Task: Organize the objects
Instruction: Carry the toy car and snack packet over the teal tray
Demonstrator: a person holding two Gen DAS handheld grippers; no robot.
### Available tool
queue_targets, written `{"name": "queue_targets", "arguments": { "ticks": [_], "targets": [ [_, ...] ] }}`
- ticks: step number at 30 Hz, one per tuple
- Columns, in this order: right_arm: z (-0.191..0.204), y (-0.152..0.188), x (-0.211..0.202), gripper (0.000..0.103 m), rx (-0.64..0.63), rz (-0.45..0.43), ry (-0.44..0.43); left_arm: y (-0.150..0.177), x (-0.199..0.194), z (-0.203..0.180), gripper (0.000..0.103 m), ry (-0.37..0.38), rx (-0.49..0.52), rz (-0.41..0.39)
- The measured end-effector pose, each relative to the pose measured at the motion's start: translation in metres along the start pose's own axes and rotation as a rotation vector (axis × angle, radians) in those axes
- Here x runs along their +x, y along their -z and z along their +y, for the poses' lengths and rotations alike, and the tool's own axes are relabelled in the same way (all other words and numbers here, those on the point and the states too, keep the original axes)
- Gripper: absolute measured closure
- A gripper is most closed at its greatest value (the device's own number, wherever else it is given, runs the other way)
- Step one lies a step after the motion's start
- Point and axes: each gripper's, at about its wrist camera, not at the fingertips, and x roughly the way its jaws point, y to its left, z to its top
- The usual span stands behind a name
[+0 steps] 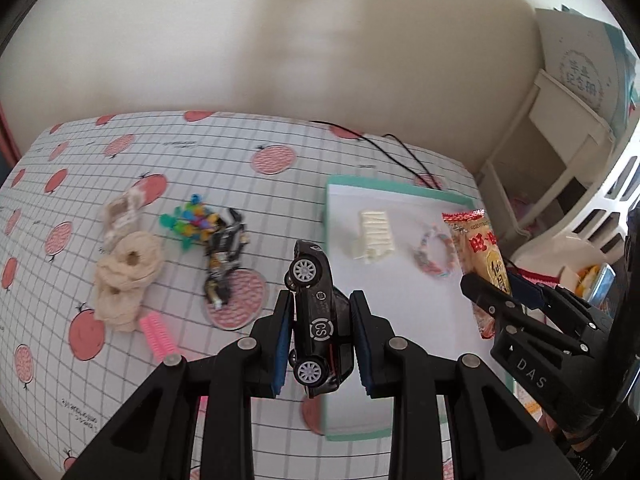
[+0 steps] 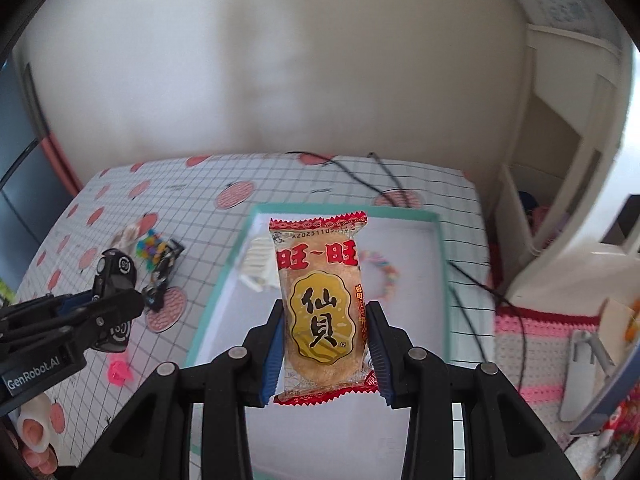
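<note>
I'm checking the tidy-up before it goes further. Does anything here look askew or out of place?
Nothing looks spilled or damaged. The toy car hangs nose-up, on its side, in the left gripper. On the cloth, the block robot lies toppled beside loose colourful pins.

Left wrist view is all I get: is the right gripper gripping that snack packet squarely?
Observer: Yes. The right gripper is shut on the snack packet, with a pad on each long edge and the label facing its camera.
Operator: What lies beyond it?
Observer: The teal-rimmed tray, seen directly behind the packet.
Operator: Anything right of the tray?
Observer: A black cable crosses the tablecloth onto a pink crocheted mat.
</note>
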Motion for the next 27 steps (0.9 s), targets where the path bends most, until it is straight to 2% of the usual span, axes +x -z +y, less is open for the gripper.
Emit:
{"name": "queue_targets", "arguments": {
  "ticks": [6, 11, 19, 27],
  "targets": [
    [-0.029, 0.000, 0.001, 0.063, 0.058, 0.002, 0.037, -0.011, 0.008, -0.032, 0.074, 0.053, 0.034, -0.004],
    [-0.039, 0.005, 0.022, 0.063, 0.086, 0.054, 0.054, -0.012, 0.024, -0.047, 0.074, 0.069, 0.060, 0.004],
    [-0.045, 0.021, 0.059, 0.063, 0.095, 0.146, 0.095, 0.009, 0.070, -0.049, 0.074, 0.081, 0.084, 0.104],
    [-0.047, 0.033, 0.079, 0.063, 0.097, 0.205, 0.103, 0.017, 0.094, -0.048, 0.074, 0.079, 0.101, 0.134]
  ]
}}
